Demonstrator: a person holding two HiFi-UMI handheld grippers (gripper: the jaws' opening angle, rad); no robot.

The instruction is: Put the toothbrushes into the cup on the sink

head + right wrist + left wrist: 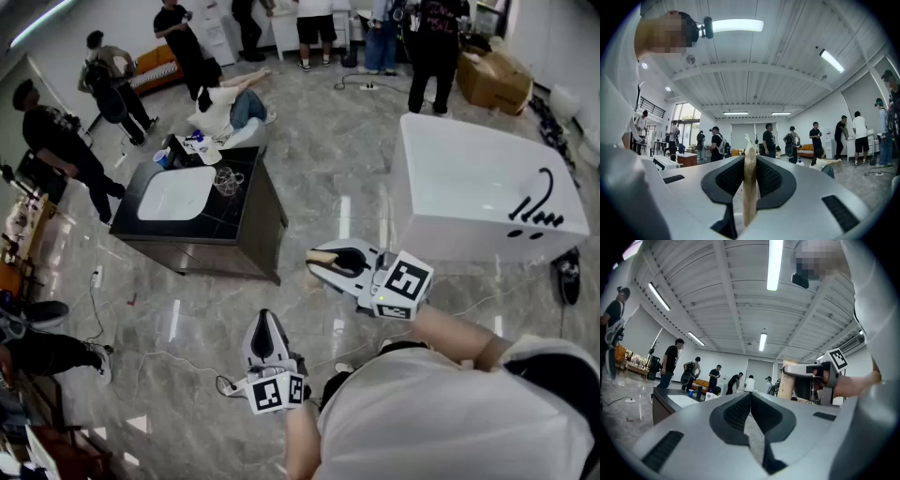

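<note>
A dark cabinet holds the white sink, and a clear cup stands on the counter to the sink's right. My right gripper hovers over the floor well to the right of the cabinet. It is shut on a tan toothbrush, which stands upright between its jaws and sticks out past the tips. My left gripper is lower and nearer to me, with its jaws pressed together and empty. The right gripper also shows in the left gripper view.
A white bathtub with a black tap stands to the right. Small bottles and a blue item crowd the counter's far end. Several people stand or sit around the room. Cables lie on the marble floor.
</note>
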